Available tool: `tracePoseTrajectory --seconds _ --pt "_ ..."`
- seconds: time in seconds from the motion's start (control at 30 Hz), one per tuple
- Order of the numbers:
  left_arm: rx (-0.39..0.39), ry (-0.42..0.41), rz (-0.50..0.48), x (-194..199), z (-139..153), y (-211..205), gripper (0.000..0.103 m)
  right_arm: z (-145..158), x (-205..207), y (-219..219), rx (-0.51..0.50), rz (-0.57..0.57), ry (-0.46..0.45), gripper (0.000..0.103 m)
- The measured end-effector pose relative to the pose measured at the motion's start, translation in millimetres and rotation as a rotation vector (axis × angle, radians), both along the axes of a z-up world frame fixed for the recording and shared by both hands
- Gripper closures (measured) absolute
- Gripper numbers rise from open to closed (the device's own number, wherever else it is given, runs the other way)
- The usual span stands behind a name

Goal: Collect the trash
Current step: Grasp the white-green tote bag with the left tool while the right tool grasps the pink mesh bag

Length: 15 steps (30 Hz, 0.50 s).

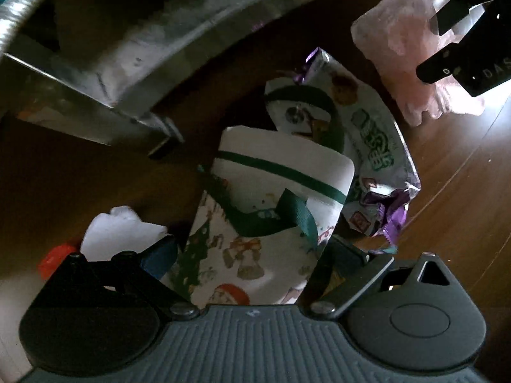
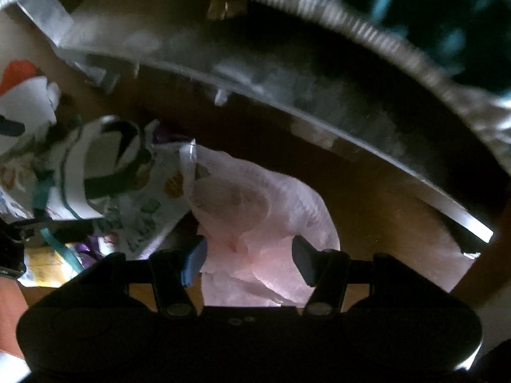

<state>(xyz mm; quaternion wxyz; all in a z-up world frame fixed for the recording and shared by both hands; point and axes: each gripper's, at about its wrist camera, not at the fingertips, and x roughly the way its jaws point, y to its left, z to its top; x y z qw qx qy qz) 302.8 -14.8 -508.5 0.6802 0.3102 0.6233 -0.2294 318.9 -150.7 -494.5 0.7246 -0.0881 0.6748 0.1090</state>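
My left gripper [image 1: 252, 252] is shut on a white paper gift bag [image 1: 265, 223] with Christmas prints and a green ribbon handle. The bag hangs over a wooden floor. Behind it lies a crumpled white and purple snack wrapper [image 1: 373, 134]. A crumpled pink tissue [image 1: 405, 48] lies further right, with my right gripper [image 1: 460, 28] over it. In the right wrist view my right gripper [image 2: 249, 255] is open around the pink tissue [image 2: 255, 210], its fingers on either side. The gift bag [image 2: 89, 172] and wrapper [image 2: 143, 220] show at the left.
A metal furniture frame [image 1: 134, 73] with a foot crosses the upper left; it also shows in the right wrist view [image 2: 319, 108]. A white crumpled paper [image 1: 115, 233] and a red cap [image 1: 54, 258] lie at the lower left. Teal fabric [image 2: 447, 32] sits beyond the frame.
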Motion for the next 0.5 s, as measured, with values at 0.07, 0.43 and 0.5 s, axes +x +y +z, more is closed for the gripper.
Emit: tracePoseTrajectory --seconds 0.07,0.43,0.5 --pt "-0.004 0.01 0.007 0.6 -8.1 -0.7 0.005 -7.6 -0.3 0.6 -0.001 0.008 0.008 0.045" --pt "-0.016 -0.003 0.051 10.5 -17.3 2.8 0.061 -10.5 -1.8 8.3 -0.015 0.045 -0.004 0.07" --pt "-0.028 -0.011 0.07 12.4 -12.0 4.7 0.07 -6.3 -6.2 9.0 -0.05 0.057 -0.012 0.086"
